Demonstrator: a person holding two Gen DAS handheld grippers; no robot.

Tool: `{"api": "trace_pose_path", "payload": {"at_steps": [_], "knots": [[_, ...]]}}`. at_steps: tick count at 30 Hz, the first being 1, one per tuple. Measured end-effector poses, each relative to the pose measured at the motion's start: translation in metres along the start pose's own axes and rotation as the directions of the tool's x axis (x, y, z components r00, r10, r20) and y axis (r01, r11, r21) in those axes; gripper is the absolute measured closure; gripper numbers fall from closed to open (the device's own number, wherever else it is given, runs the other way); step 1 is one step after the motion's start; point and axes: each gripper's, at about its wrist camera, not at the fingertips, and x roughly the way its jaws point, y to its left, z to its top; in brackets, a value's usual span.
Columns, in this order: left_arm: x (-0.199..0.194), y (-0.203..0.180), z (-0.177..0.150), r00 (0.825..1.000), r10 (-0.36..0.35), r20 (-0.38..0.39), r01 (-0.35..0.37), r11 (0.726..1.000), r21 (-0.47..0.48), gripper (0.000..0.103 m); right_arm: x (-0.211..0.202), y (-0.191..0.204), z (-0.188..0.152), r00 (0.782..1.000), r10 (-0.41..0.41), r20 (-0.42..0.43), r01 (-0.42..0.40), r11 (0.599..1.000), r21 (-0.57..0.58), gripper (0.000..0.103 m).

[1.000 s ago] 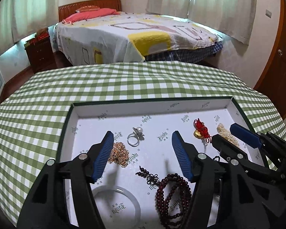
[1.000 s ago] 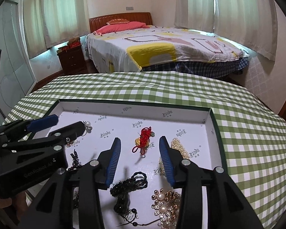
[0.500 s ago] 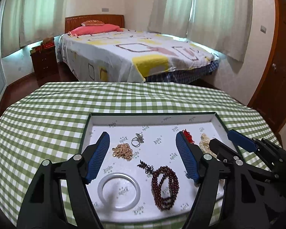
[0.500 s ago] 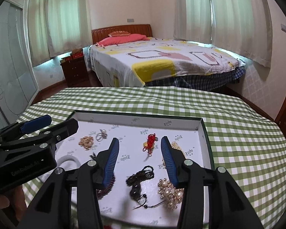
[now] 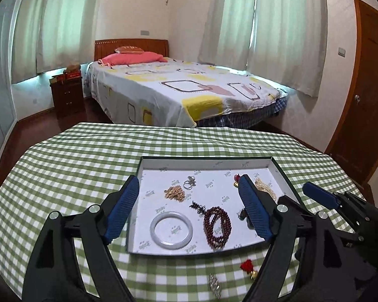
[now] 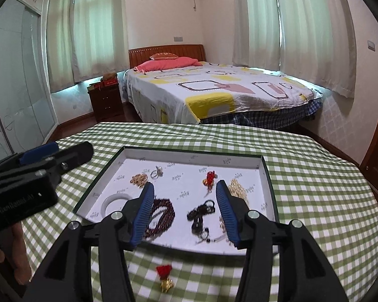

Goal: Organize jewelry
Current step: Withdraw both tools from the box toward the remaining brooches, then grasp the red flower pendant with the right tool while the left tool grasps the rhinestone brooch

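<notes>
A shallow white tray (image 5: 206,163) (image 6: 189,155) lies on the green checked table. In it lie a white bangle (image 5: 171,229), a dark red bead string (image 5: 218,226) (image 6: 161,214), a gold chain (image 5: 175,193) (image 6: 139,178), a ring (image 5: 189,183), a red-and-gold charm (image 6: 209,178), a pearl strand (image 6: 237,188) and a black cord (image 6: 200,214). On the cloth in front of the tray lie a second red-and-gold charm (image 6: 165,275) (image 5: 248,268) and a small silver piece (image 5: 214,283). My left gripper (image 5: 189,209) and right gripper (image 6: 185,209) are both open and empty, held above the tray's near edge.
The round table's cloth (image 5: 70,166) falls away at the edges. Behind it stand a bed (image 5: 179,88), a dark nightstand (image 5: 68,95), curtained windows and a wooden door (image 5: 365,100) at the right.
Both grippers have pulled back and up from the tray. The whole tray and the two pieces on the cloth in front of it have come into view.
</notes>
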Motion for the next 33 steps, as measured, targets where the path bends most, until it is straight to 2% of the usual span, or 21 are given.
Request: {"api": "trace_pose_path", "payload": {"at_steps": [9,17,26,33], "knots": [[-0.028,0.012,-0.036,0.999,0.033,0.010,-0.033,0.999,0.010,0.023,-0.017,0.000,-0.039,1.000,0.003,-0.025,-0.002,1.000,0.019,0.052],[-0.027,0.034,-0.070,0.995,0.079,-0.059,-0.079,0.997,-0.003,0.023,-0.002,0.010,-0.074,0.993,0.030,-0.111,-0.029,0.999,0.019,0.052],[-0.018,0.061,-0.087,0.986,0.124,-0.107,-0.130,0.991,-0.043,0.023,0.029,0.024,-0.086,0.978,0.047,-0.202,-0.052,0.998,-0.017,0.052],[-0.008,0.066,-0.094,0.981,0.130,-0.142,-0.138,0.989,-0.049,0.023,0.050,0.024,-0.087,0.960,0.060,-0.272,-0.068,0.998,-0.018,0.059]]}}
